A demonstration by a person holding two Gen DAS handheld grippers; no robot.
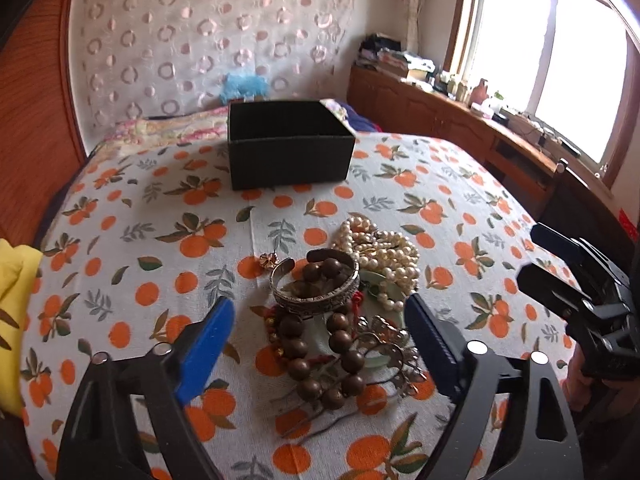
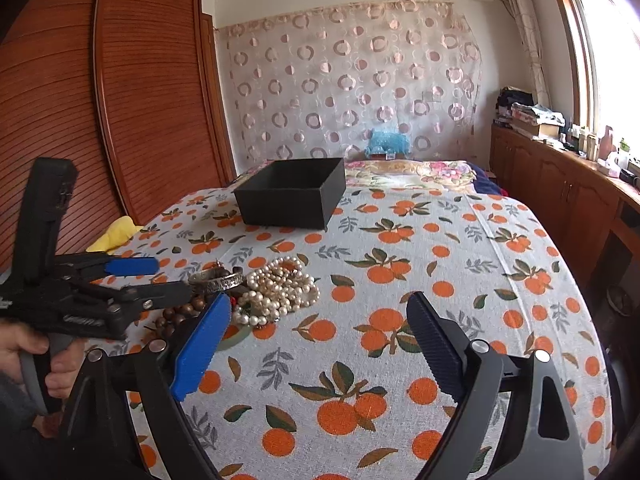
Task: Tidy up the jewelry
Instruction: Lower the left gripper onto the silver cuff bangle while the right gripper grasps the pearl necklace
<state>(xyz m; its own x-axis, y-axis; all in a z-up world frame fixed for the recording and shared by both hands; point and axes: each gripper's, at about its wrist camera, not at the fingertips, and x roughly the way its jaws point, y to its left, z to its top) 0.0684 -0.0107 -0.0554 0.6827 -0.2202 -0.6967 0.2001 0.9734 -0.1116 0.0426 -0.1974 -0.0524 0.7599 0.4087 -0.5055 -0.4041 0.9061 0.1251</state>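
A heap of jewelry lies on the orange-print tablecloth (image 1: 140, 208): a silver cuff bangle (image 1: 316, 284), brown wooden beads (image 1: 320, 364), a pearl necklace (image 1: 384, 252), a pale green bangle (image 1: 390, 292) and a small gold earring (image 1: 269, 260). An open black box (image 1: 290, 144) stands behind it. My left gripper (image 1: 320, 320) is open, its fingers either side of the heap's near part, empty. My right gripper (image 2: 318, 324) is open and empty over bare cloth right of the pearls (image 2: 280, 288). The box (image 2: 292, 196) shows there too.
A yellow cloth (image 1: 12, 300) lies at the table's left edge. A wooden wardrobe (image 2: 120, 92) stands on the left, a cluttered wooden cabinet (image 1: 460, 120) under the window on the right. A bed with pillows lies behind the table.
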